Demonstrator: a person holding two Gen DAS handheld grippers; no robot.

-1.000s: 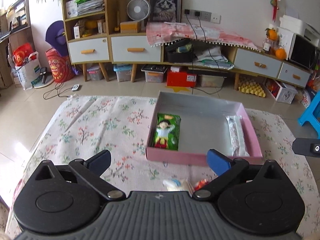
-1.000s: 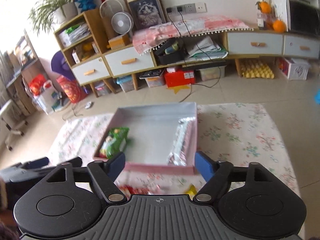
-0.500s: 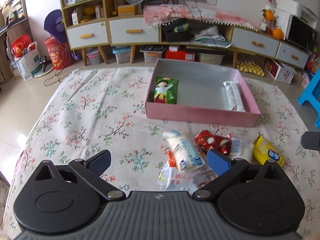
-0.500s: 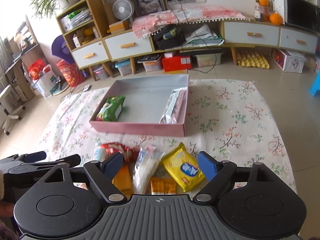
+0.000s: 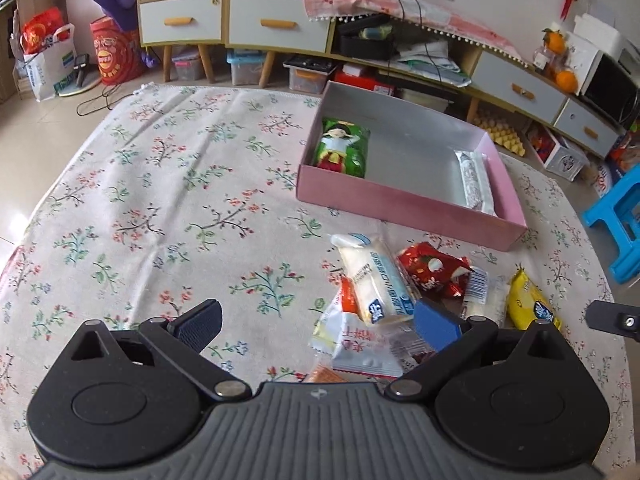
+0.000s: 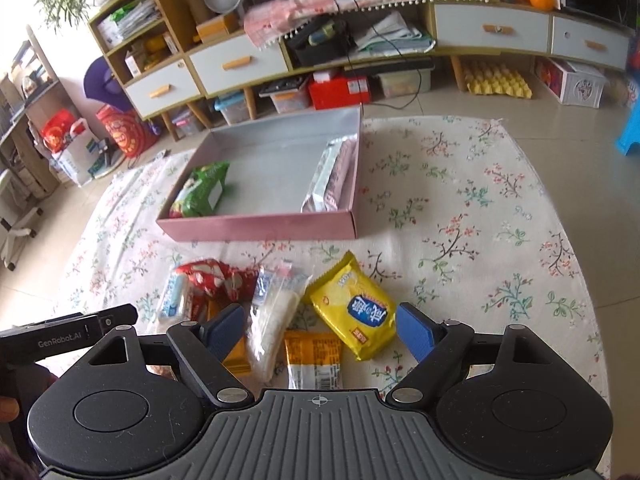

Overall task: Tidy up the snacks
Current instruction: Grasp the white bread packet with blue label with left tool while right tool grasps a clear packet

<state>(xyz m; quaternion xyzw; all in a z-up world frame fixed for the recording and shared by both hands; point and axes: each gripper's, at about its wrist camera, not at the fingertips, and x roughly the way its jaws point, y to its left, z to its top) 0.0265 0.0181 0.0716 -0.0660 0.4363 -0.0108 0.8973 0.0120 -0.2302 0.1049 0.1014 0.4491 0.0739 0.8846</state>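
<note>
A pink box [image 5: 400, 202] [image 6: 256, 228] lies on the floral cloth, holding a green snack pack [image 5: 342, 148] [image 6: 200, 192] at its left and a silver bar [image 5: 474, 184] [image 6: 330, 176] at its right. In front of it lies a heap of snacks: a white-blue pack [image 5: 374, 280], a red pack [image 5: 432, 266] [image 6: 212, 276], a yellow pack [image 6: 360, 312] [image 5: 530, 300], a clear white pack [image 6: 272, 316] and an orange-white pack [image 6: 314, 360]. My left gripper [image 5: 316, 328] hangs open above the heap's left side. My right gripper [image 6: 318, 332] is open above the yellow and clear packs, holding nothing.
The floral cloth [image 5: 160, 200] covers a low table. Behind it stand low cabinets with drawers [image 6: 236, 66], storage bins, a red bag [image 5: 116, 56] and a blue stool [image 5: 616, 220] at the right. The left gripper's body [image 6: 68, 338] shows at the right wrist view's left edge.
Both grippers have sunk and tipped downward toward the table. The snack heap, hidden a second ago, now lies in full view below the fingers. The box has shifted up in both views.
</note>
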